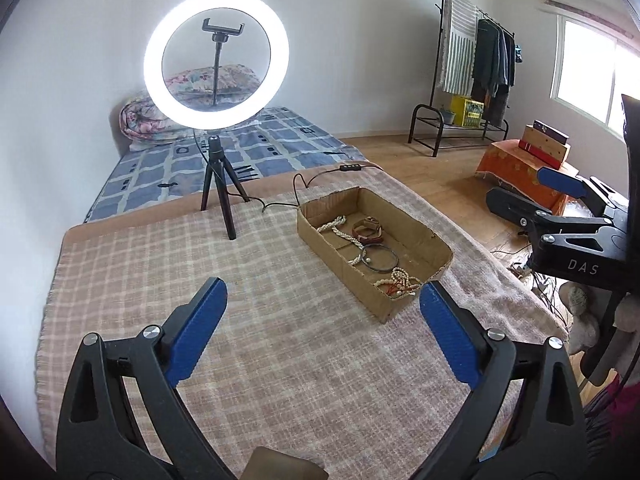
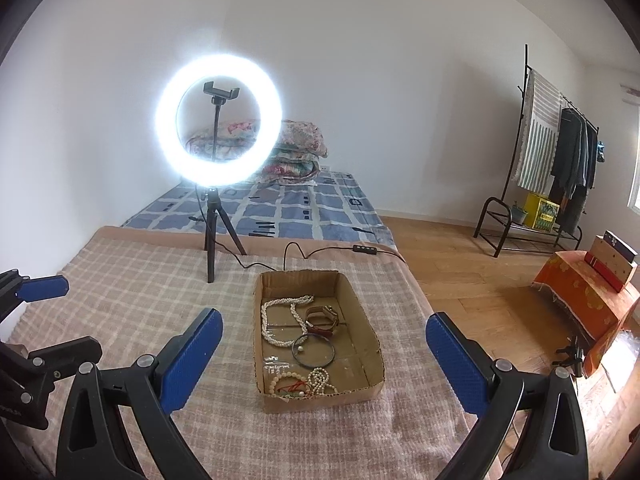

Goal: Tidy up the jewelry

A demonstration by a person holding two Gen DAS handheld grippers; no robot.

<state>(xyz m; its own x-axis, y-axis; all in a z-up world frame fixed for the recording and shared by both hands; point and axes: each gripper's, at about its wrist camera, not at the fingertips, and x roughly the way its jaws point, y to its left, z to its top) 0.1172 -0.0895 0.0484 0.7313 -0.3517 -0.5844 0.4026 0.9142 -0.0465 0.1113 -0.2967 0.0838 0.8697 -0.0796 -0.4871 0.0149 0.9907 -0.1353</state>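
Observation:
A shallow cardboard tray (image 1: 434, 258) (image 2: 370, 350) sits on a checked blanket. It holds a white pearl necklace (image 1: 340, 232) (image 2: 280, 320), a brown strap watch (image 1: 366, 229) (image 2: 322, 320), a dark bangle (image 1: 380, 259) (image 2: 313, 352) and beaded bracelets (image 1: 400, 282) (image 2: 304, 384). My left gripper (image 1: 322, 328) is open and empty, above the blanket left of the tray. My right gripper (image 2: 322, 356) is open and empty, held above the tray's near end. It also shows at the right of the left wrist view (image 1: 520, 200).
A lit ring light on a tripod (image 1: 216, 60) (image 2: 218, 120) stands behind the tray, its cable (image 1: 320, 174) (image 2: 320, 254) running along the blanket's far edge. A mattress (image 1: 240, 152) lies beyond. A clothes rack (image 1: 480, 60) and orange-covered box (image 1: 516, 164) stand on the floor at right.

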